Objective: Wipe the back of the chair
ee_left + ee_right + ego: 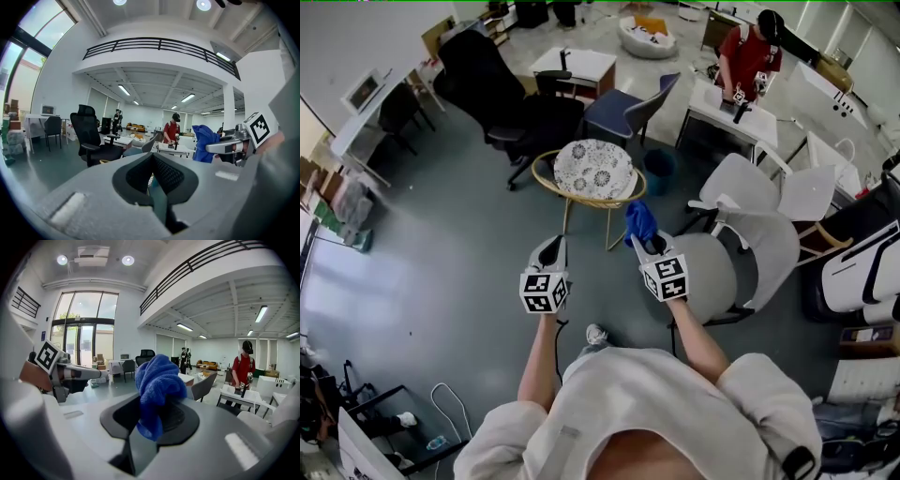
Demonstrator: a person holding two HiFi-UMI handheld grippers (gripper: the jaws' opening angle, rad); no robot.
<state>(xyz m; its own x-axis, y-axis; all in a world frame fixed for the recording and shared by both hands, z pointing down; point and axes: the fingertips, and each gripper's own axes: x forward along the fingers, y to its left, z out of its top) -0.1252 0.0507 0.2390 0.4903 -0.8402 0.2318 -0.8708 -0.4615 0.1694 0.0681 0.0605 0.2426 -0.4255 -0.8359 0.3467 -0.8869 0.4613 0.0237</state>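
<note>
The right gripper [645, 244] pinches a blue cloth [639, 221], clear of the grey chair [769, 246]. The left gripper [553, 246] is pressed together, empty. This fits before wiping or after.

Chair [766, 248] — partly behind right tool [645, 242]

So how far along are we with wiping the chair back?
Done: the blue cloth is picked up, clamped in the right gripper. In hand: it hangs in the air near the grey chair, touching nothing. Left: all the wiping itself. The left gripper is shut and empty.
</note>
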